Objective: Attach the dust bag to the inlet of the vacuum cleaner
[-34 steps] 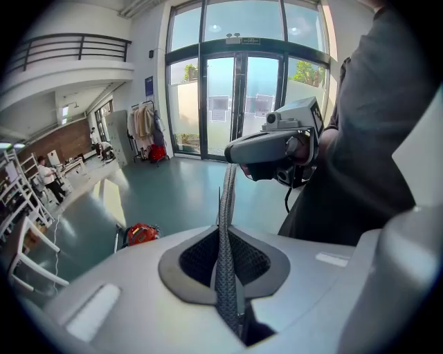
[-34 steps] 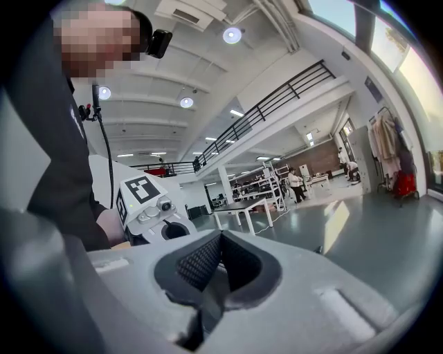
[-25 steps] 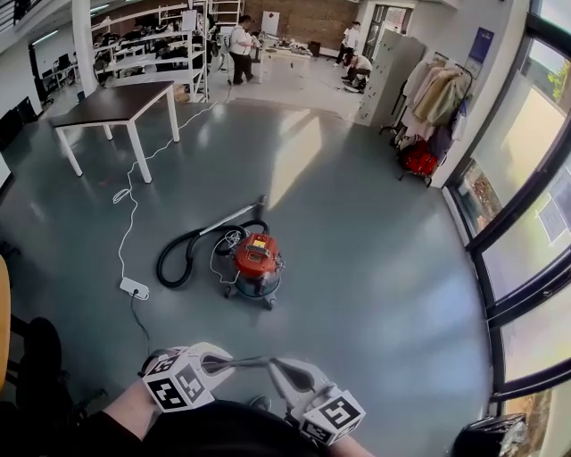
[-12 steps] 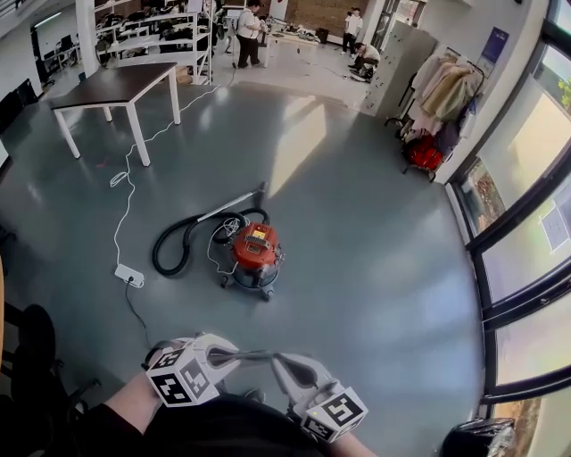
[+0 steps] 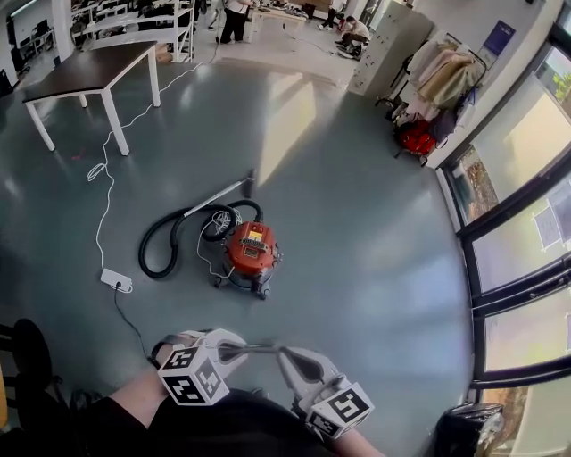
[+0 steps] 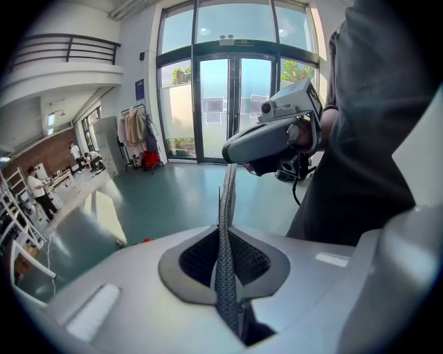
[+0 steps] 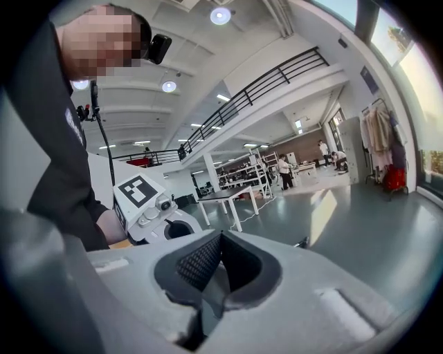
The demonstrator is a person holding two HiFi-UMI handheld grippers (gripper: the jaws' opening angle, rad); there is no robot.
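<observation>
The dust bag [image 5: 252, 346] was a flat grey sheet seen edge-on, stretched as a thin strip between the two grippers, close to the person's body. In the left gripper view the left gripper's [image 5: 230, 348] fingers [image 6: 197, 259] were pinching the strip, whose textured edge [image 6: 223, 263] ran up out of the dark pads toward the right gripper. The right gripper's [image 5: 281, 354] fingers [image 7: 201, 263] were pressed together, with a pale sliver of the same material caught between them. The marker cubes sat behind each gripper, and the person's dark sleeve [image 5: 169, 427] filled the bottom of the head view.

The vacuum cleaner [image 5: 250, 253], a red canister on small wheels, stood on the grey floor [image 5: 357, 223] well apart from the grippers, ahead of them. Its black hose [image 5: 159, 254] looped out to the left, and a pale wand [image 5: 217, 198] lay just beyond it. A white power strip [image 5: 116, 280] lay near the hose, with a white cable [image 5: 101, 178] trailing from it toward a white-legged table with a dark tabletop [image 5: 85, 71]. Far right, a coat rack [image 5: 437, 76] stood by tall windows [image 5: 517, 205] with a red bag [image 5: 417, 138] at its foot. People [image 5: 234, 11] stood at the far end of the hall.
</observation>
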